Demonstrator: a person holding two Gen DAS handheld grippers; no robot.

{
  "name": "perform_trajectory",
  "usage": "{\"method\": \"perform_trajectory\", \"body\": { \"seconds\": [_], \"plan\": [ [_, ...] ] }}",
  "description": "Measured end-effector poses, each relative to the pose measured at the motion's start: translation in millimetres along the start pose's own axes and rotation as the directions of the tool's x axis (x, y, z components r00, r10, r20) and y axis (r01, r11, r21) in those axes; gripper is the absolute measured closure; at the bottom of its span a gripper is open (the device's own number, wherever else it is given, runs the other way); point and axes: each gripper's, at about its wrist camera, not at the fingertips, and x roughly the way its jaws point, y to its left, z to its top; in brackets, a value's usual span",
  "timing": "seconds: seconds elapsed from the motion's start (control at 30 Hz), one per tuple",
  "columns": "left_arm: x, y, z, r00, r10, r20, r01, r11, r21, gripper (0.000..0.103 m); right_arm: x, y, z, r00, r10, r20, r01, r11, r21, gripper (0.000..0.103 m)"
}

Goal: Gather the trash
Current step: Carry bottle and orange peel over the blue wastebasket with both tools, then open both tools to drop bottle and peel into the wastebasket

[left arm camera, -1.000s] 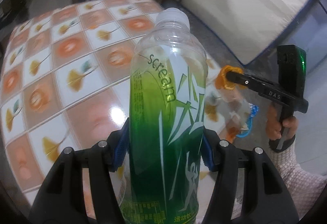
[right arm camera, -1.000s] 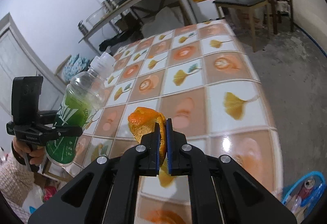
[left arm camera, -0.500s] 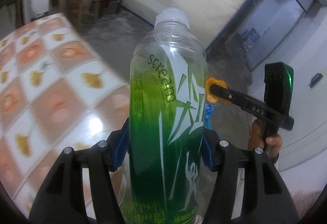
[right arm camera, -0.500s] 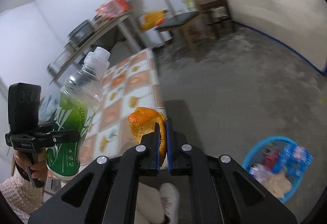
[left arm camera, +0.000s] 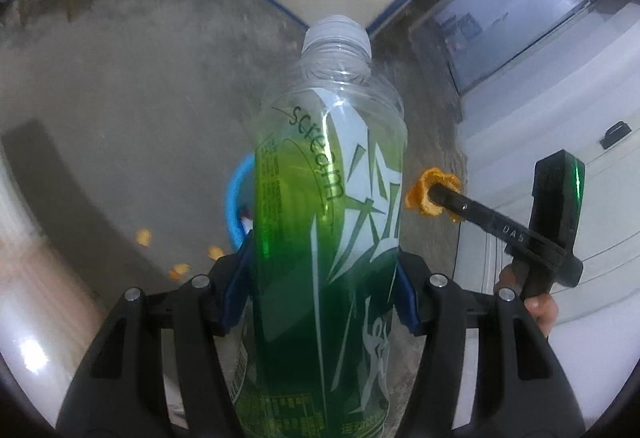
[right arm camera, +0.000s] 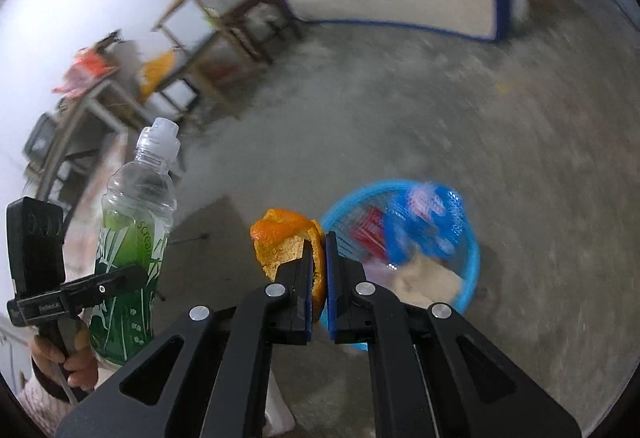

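My left gripper [left arm camera: 322,292] is clamping a clear plastic bottle [left arm camera: 328,238] upright between its blue pads, and the bottle is blocking most of what lies straight ahead of that tool. Its label is reading "scream" in dark letters over green and white shards; the small print lower down is too fine for me to read. I am seeing no liquid line, only the green label tinting it. Behind the bottle, a blue basket [left arm camera: 236,198] is peeking out on the floor, with only part of its rim showing. A few orange scraps [left arm camera: 179,270] are lying on the concrete [left arm camera: 120,98] just left of it.

My right gripper [right arm camera: 319,262] is pinching an orange peel [right arm camera: 286,238], jaws nearly together on it. Just beyond and right of those fingertips, the blue basket [right arm camera: 472,250] is sitting on the floor, holding blurred wrappers in red, blue and white plus something tan; motion blur is keeping me from naming them. The background furniture is smeared too.
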Motion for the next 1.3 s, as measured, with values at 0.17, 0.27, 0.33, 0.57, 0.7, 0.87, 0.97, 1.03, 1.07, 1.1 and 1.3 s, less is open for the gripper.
{"method": "perform_trajectory", "body": {
  "seconds": [0.17,0.27,0.33,0.57,0.7,0.87,0.97,1.03,1.07,1.1,1.3],
  "plan": [
    [69.1,-6.5,-2.0,0.998,-0.013,-0.055,0.013,1.000,0.004,0.046,38.9,-45.9,-16.0,0.997,-0.034,-0.064,0.039,0.996,0.075,0.098],
    [103.1,-11.5,0.0,0.998,-0.003,-0.066,0.005,1.000,0.026,0.046,63.2,-59.3,-22.5,0.995,-0.057,-0.085,0.064,0.994,0.088,0.098],
    [122.6,-8.5,-1.9,0.997,0.007,-0.078,-0.004,0.999,0.036,0.046,79.7,-64.6,-25.2,0.993,-0.077,-0.084,0.085,0.993,0.086,0.097],
    [196.3,14.7,-2.3,0.984,0.068,-0.163,-0.056,0.995,0.082,0.028,140.1,-92.7,-38.4,0.988,-0.097,-0.123,0.115,0.983,0.143,0.094],
    [197.5,23.4,-4.7,0.980,0.051,-0.193,-0.041,0.998,0.051,0.023,150.8,-103.8,-45.4,0.979,-0.134,-0.156,0.159,0.973,0.166,0.074],
    [179.6,24.9,-0.7,0.992,0.032,-0.126,-0.027,0.999,0.043,0.020,124.2,-100.8,-43.9,0.985,-0.161,-0.055,0.167,0.976,0.140,0.058],
    [167.1,26.0,1.2,0.996,0.037,-0.087,-0.034,0.999,0.038,0.020,106.6,-100.6,-39.9,0.989,-0.146,-0.003,0.144,0.977,0.159,0.058],
    [154.6,23.0,2.5,0.997,0.031,-0.064,-0.028,0.998,0.047,0.020,92.8,-98.8,-38.7,0.990,-0.136,0.033,0.128,0.976,0.176,0.058],
    [146.3,19.0,2.9,0.998,0.027,-0.048,-0.024,0.998,0.056,0.020,85.3,-97.7,-39.8,0.990,-0.130,0.048,0.119,0.976,0.182,0.058],
    [137.0,14.5,1.0,0.999,0.019,-0.037,-0.016,0.998,0.067,0.020,76.0,-94.6,-41.1,0.991,-0.115,0.075,0.100,0.977,0.187,0.058],
    [79.2,-29.2,-9.8,0.999,-0.033,0.035,0.026,0.984,0.178,0.020,26.2,-61.3,-56.4,0.980,-0.100,0.173,0.075,0.986,0.148,0.054]
  ]
}}
